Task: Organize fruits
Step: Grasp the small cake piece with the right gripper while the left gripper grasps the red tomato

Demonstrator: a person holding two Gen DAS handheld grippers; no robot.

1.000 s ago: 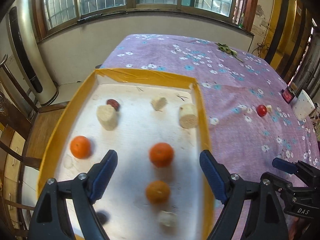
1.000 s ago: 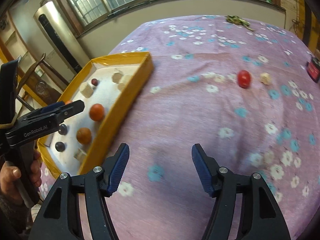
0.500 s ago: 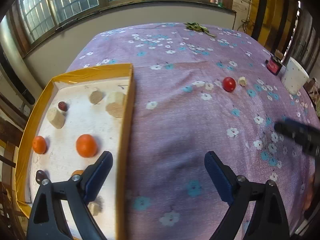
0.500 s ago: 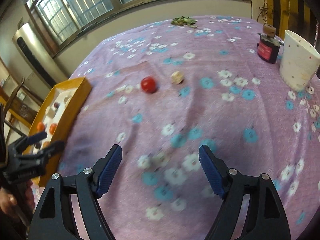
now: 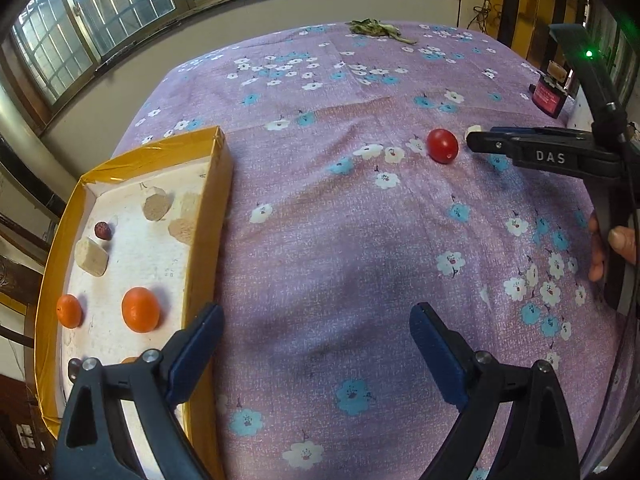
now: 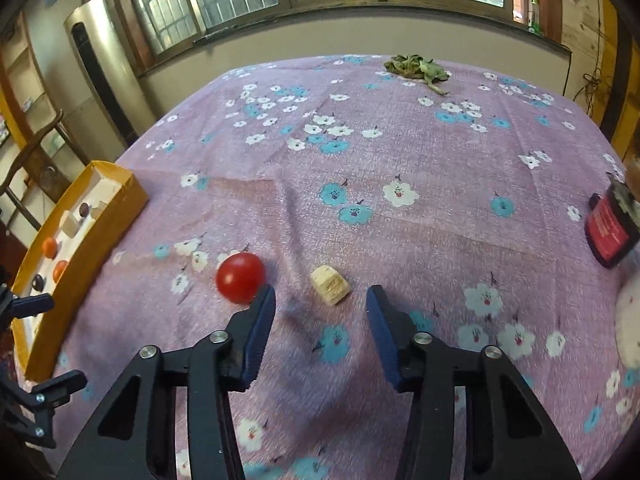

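Right gripper (image 6: 321, 304) was spread wide and held nothing. The pale chunk (image 6: 330, 290) lay on the purple cloth (image 6: 360, 168) just ahead of the gap between its jaws. The red tomato (image 6: 240, 282) sat at the tip of its left finger (image 6: 262, 316), touching or nearly so; could not tell which.

Judged step: pick up one of these two loose pieces. For the chunk, advance straight and low, keeping the left finger from nudging the tomato, which looked apt to roll. Close gently and centred.

Left gripper (image 5: 316, 344) was also wide apart and empty, low over bare cloth. Yellow tray (image 5: 208, 240) lay to its left with oranges (image 5: 140, 309) inside, well apart from the tomato.
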